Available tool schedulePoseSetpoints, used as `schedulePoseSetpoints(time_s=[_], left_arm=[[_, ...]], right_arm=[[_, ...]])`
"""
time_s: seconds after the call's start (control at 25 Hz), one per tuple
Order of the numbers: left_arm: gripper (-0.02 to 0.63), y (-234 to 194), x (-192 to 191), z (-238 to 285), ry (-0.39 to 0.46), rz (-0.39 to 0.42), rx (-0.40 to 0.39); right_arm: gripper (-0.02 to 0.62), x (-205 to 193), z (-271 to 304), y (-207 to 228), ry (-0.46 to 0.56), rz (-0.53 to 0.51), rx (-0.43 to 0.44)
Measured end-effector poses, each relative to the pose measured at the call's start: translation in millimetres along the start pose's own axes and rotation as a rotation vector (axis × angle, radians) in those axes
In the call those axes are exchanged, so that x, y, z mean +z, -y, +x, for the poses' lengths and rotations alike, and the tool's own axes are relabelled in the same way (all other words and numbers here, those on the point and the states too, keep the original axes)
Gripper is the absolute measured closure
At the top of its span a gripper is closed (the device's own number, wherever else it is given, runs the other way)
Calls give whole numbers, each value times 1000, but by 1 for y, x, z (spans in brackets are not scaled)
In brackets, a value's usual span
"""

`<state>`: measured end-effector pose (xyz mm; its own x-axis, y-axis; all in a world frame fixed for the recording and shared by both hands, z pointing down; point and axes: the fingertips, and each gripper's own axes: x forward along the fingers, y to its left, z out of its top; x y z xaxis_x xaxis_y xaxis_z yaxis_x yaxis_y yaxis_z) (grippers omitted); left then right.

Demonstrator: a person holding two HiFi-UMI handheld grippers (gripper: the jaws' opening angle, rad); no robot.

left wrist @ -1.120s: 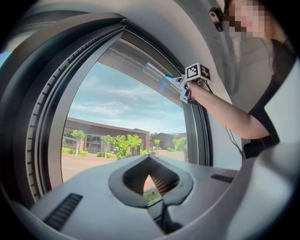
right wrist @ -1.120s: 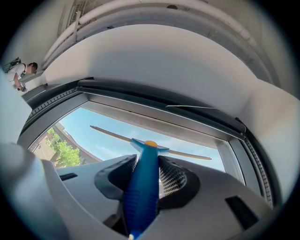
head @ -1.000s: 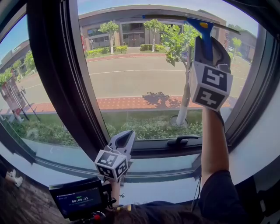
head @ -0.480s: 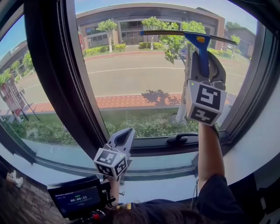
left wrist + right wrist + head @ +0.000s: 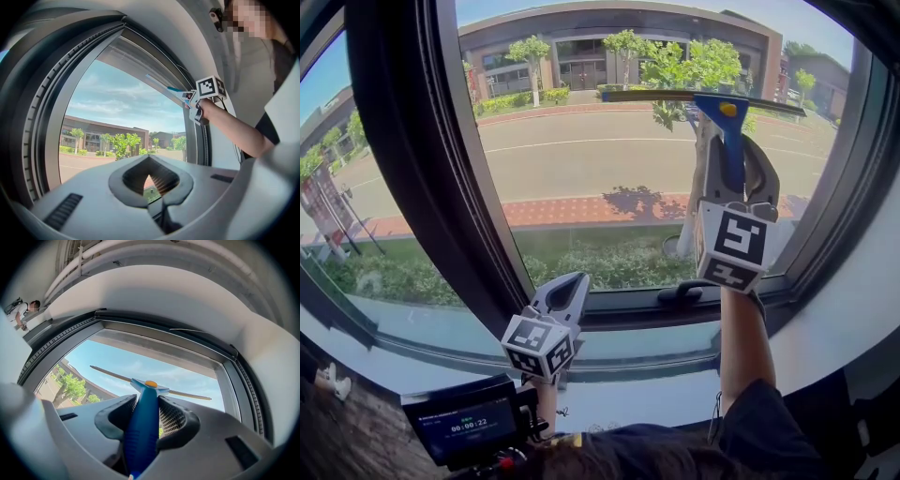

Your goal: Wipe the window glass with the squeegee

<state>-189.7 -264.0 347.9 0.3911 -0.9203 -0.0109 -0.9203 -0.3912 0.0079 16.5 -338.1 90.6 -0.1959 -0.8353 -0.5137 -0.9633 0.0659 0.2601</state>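
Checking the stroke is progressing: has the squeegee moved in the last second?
Yes. The squeegee has come down the glass, closer to the window handle below it.

The right gripper [image 5: 146, 414] is clamped on the blue plastic-handled squeegee [image 5: 142, 432] (orange stud at its neck), whose thin blade lies across the clear window glass [image 5: 112, 363], below the dark frame [image 5: 164, 330].

A small screen [image 5: 461, 427] at the lower left of the head view shows a timer in light digits that reads 00:00:22. A line of print above the digits is too small to read.
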Motion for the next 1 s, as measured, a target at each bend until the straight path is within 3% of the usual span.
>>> schedulePoseSetpoints(time_s=[1.0], left_arm=[[604,6,-3,1,-8,-18,-13]], right_arm=[[453,-60,-48,-12,-101,25,1]])
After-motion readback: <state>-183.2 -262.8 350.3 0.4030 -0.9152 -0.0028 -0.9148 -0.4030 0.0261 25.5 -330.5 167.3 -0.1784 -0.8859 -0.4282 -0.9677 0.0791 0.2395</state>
